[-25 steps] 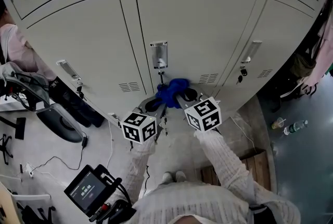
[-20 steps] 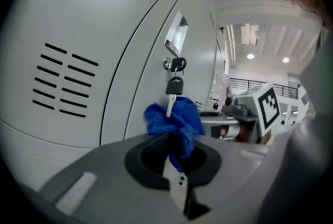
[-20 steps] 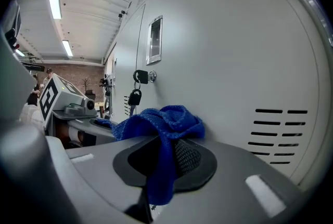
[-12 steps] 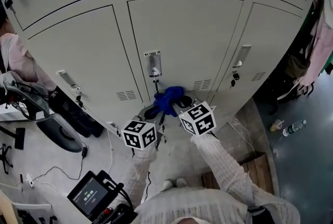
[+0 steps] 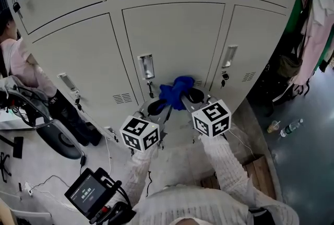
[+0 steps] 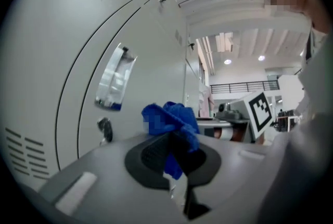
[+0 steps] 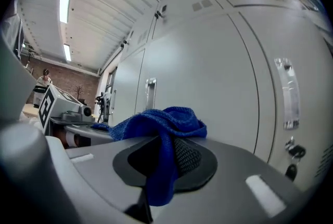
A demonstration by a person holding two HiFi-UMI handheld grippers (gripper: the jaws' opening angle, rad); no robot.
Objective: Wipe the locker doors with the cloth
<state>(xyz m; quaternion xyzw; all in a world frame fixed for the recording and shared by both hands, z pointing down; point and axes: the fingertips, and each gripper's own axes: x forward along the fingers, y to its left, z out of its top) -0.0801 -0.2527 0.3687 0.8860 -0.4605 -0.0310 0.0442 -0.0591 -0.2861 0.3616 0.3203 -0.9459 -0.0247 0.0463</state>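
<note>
Both tools are up at the mid locker door [image 5: 172,41], low on it, just below & right of its recessed handle [image 5: 146,66]. Blue cloth [image 5: 176,91] is bunched btwn them. L gripper [image 5: 156,107] fingers are clenched on one end of it, R gripper [image 5: 191,96] fingers clenched on the other. In each gripper view a fold of cloth hangs down thru the closed gap & the rest heaps over the tips. Cloth sits in front of the door's bottom part, and I can't tell if it's actually touching the metal. Key [image 5: 150,88] sits in the lock under the handle, just left of the cloth. Neighbour doors, L door [image 5: 78,62] & R door [image 5: 255,46], are closed; L one has vent slots [image 5: 123,97] near its lower corner. White knit sleeves [image 5: 229,166] run back from the marker cubes. On the floor: a screen device [image 5: 87,191] lower left, a bottle [image 5: 290,127] far right.
</note>
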